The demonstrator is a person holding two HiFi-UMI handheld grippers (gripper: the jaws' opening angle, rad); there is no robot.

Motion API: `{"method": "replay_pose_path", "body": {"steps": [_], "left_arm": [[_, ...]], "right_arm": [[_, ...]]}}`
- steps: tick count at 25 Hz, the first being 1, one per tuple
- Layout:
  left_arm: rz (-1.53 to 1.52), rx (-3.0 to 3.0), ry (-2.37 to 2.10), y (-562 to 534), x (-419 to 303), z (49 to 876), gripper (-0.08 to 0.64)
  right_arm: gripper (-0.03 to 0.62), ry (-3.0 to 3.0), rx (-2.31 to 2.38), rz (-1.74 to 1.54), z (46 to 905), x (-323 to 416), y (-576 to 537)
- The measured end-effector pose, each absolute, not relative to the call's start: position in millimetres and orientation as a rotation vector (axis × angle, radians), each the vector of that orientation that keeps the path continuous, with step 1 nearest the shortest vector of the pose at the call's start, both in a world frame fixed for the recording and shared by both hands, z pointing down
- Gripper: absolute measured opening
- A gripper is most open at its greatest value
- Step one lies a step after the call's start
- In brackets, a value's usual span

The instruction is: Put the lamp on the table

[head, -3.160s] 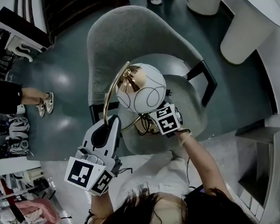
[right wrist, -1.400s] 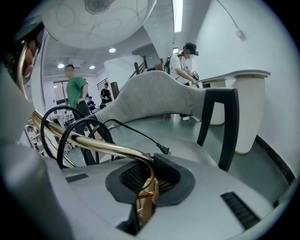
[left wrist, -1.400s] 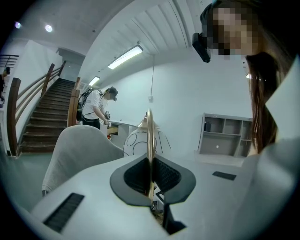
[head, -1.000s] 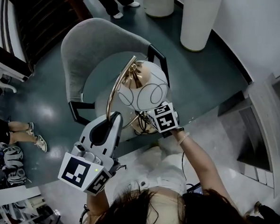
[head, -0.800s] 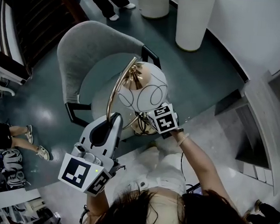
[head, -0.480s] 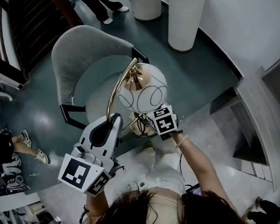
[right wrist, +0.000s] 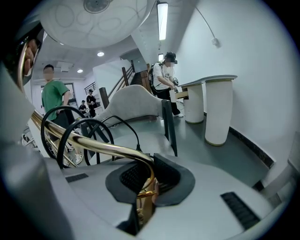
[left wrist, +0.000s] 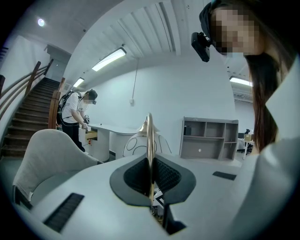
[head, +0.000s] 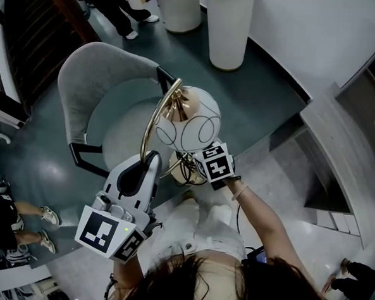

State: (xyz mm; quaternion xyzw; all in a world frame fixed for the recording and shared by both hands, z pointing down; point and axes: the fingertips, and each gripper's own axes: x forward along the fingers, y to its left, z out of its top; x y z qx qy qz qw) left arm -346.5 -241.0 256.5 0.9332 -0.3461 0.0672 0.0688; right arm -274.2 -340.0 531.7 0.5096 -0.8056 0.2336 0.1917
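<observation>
— At lower left of the head view, the left gripper (head: 150, 164) has its fingers (left wrist: 133, 176) pinched on the lamp (head: 192, 124). They grip its thin brass arc (head: 149, 115), which that gripper's own view shows clamped edge-on.
— And where is the lamp?
— Up in the air at frame centre, above the grey armchair (head: 90, 77), on no worktop yet. Its white globe shade (head: 182, 130) hangs under the top of the arc. Just right of it, the right gripper (head: 193, 167) has its fingers (right wrist: 166, 176) closed on the brass stem (right wrist: 143, 187) low down.
— What worries you?
— It's a top-heavy load held by two narrow metal grips. Smooth brass could twist or slide in the fingers if the grippers drift apart, and the globe would tip. The black cord (right wrist: 70, 129) also loops loose by the right gripper, so it might snag the chair arm.
— Which table is it for?
— Can't tell. White pedestals (head: 230, 25) stand at upper centre and grey shelving (head: 341, 117) at right.
</observation>
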Motion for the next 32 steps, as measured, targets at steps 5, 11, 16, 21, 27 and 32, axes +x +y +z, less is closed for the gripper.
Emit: {"method": "replay_pose_path", "body": {"steps": [5, 11, 16, 21, 27, 32], "left_arm": [[0.193, 2.836, -1.005, -215.2, -293.1, 263.6, 0.009], [0.171, 2.855, -0.947, -198.9, -261.3, 257.5, 0.009], [0.179, 2.872, -0.891, -184.1, -230.2, 258.4, 0.009], [0.189, 2.884, -0.824, -172.0, -199.7, 261.9, 0.009], [0.203, 2.896, -0.743, -158.9, -162.6, 267.0, 0.009], [0.225, 2.931, -0.665, -147.9, -129.9, 265.1, 0.009]], "right_arm": [[0.037, -2.254, 1.457, 0.665, 542.5, -221.9, -313.1], [0.038, -2.236, 1.497, 0.672, 541.2, -187.4, -294.9], [0.038, -2.220, 1.529, 0.695, 545.5, -156.0, -277.7], [0.038, -2.198, 1.560, 0.733, 552.1, -125.9, -261.3], [0.038, -2.164, 1.627, 0.764, 555.5, -84.0, -244.2], [0.038, -2.136, 1.683, 0.779, 554.2, -51.5, -231.7]]}}
